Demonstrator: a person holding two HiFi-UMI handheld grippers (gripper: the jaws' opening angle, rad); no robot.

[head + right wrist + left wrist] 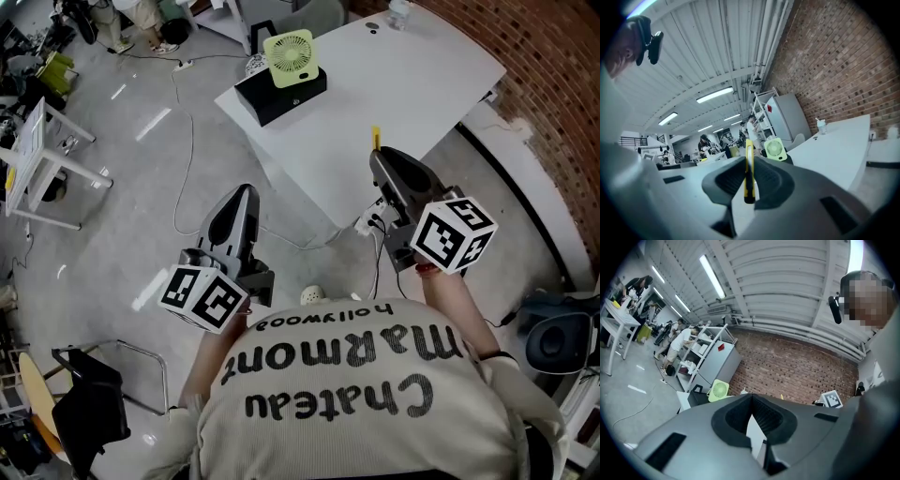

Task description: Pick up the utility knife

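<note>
The utility knife [749, 174] is slim and yellow with a black end. It stands upright, clamped between the pads of my right gripper [749, 161]. In the head view its yellow tip [376, 139] pokes out past the right gripper [378, 157], held in the air over the near edge of the white table [412, 84]. My left gripper [246, 192] hangs over the grey floor to the left of the table. Its jaws [751, 397] meet at the tips with nothing between them.
A black box [281, 92] with a green fan [291, 58] on it sits at the table's left corner, and a bottle [398, 11] stands at the far edge. A power strip and cables [370, 223] lie on the floor below. A brick wall [553, 94] runs along the right.
</note>
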